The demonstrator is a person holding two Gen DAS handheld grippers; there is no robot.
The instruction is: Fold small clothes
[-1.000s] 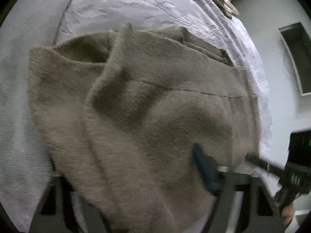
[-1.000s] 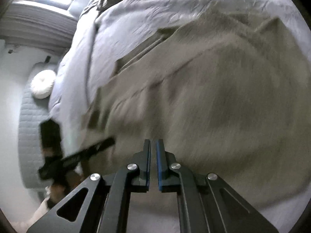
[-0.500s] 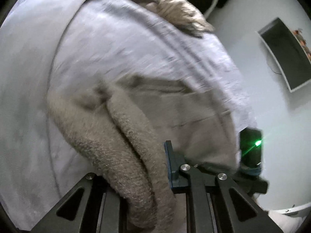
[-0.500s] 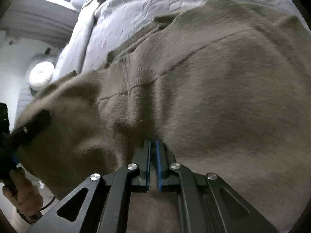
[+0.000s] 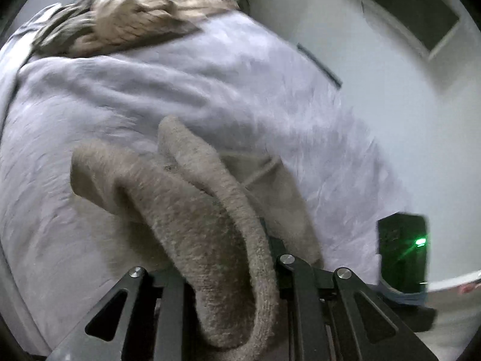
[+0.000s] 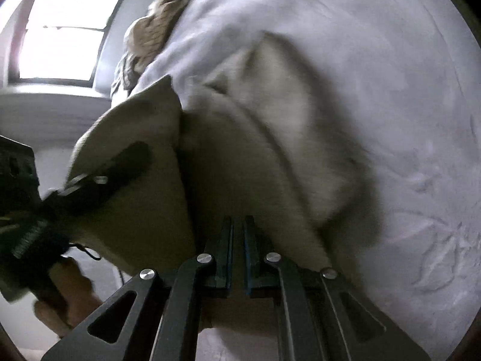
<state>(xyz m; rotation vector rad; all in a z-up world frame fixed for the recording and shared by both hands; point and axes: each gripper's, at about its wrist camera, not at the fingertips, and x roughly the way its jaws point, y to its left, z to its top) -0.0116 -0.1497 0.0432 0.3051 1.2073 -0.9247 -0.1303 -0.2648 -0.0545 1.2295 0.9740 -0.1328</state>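
Observation:
A beige knit garment (image 5: 192, 210) hangs lifted above the grey bedspread (image 5: 150, 90). My left gripper (image 5: 222, 258) is shut on a thick fold of it; the cloth drapes over and hides the fingertips. In the right wrist view the same garment (image 6: 270, 150) hangs in folds, and my right gripper (image 6: 239, 240) is shut on its edge. The left gripper (image 6: 120, 165) shows there at the left, clamped on the garment's other corner, with the hand below it.
A pile of tan clothes (image 5: 135, 21) lies at the far end of the bed; it also shows in the right wrist view (image 6: 153, 33). A bright window (image 6: 66, 30) is at upper left. A dark framed panel (image 5: 405, 15) hangs on the white wall.
Both grippers have raised the garment off the bed; it was lying spread flat a second ago and now hangs bunched between them. The left gripper has closed on a fold.

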